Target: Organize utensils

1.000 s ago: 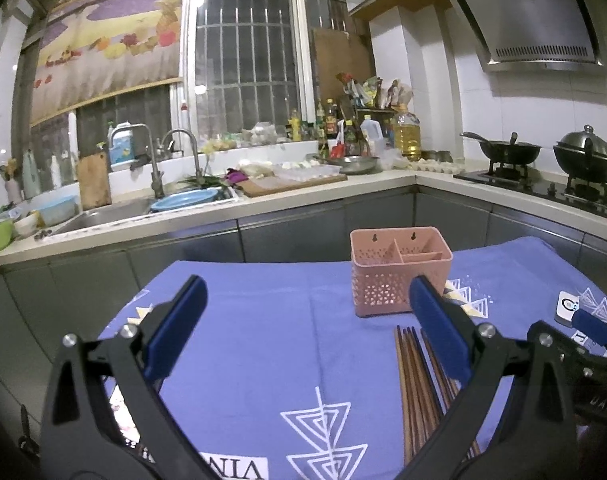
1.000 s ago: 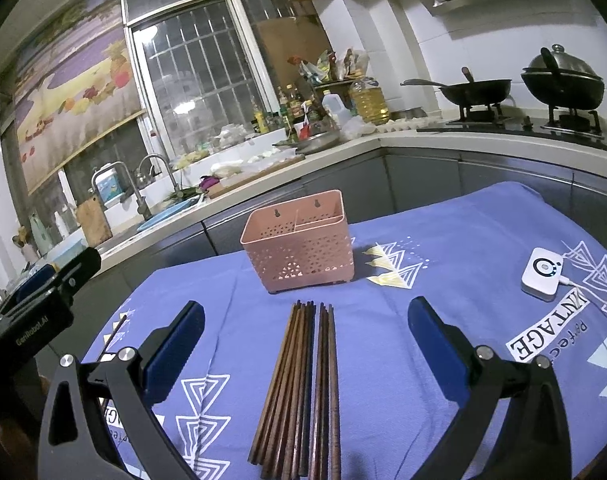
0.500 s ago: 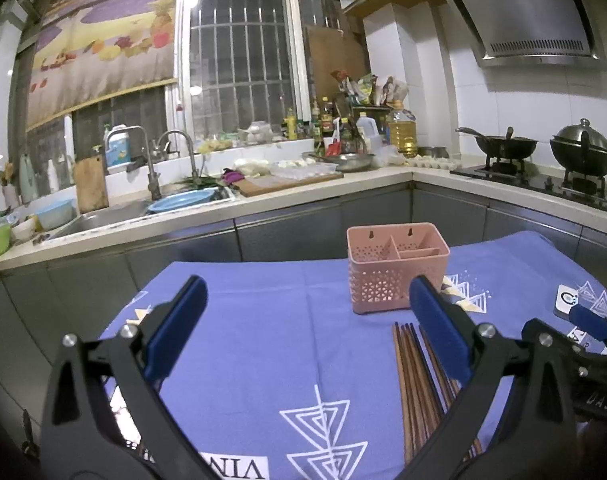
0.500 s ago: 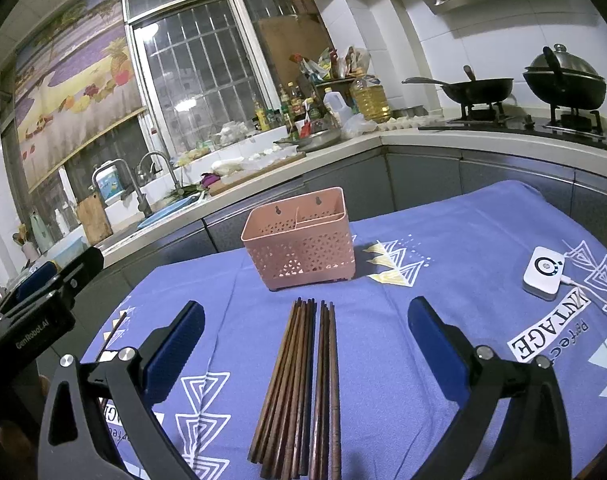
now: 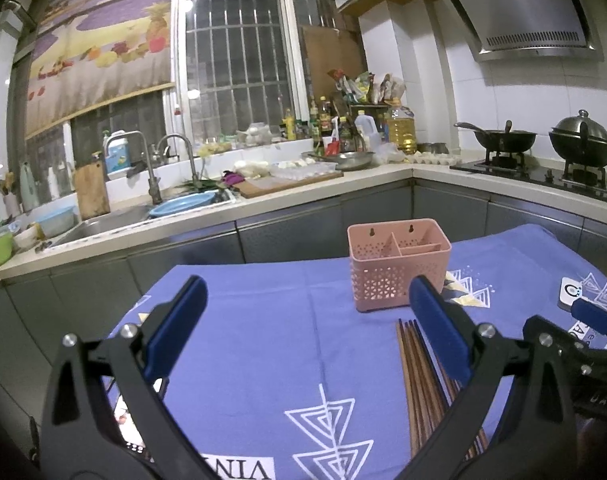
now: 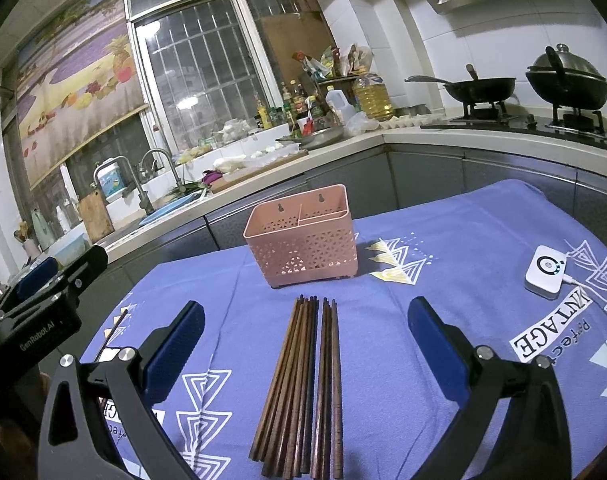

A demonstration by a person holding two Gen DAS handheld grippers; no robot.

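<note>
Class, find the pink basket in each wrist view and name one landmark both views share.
Left wrist view: the pink basket stands right of centre, beyond the chopsticks.
Right wrist view: it stands at centre, just past the chopstick tips.
Shared landmark: the white device on the blue cloth, right of the basket.
</note>
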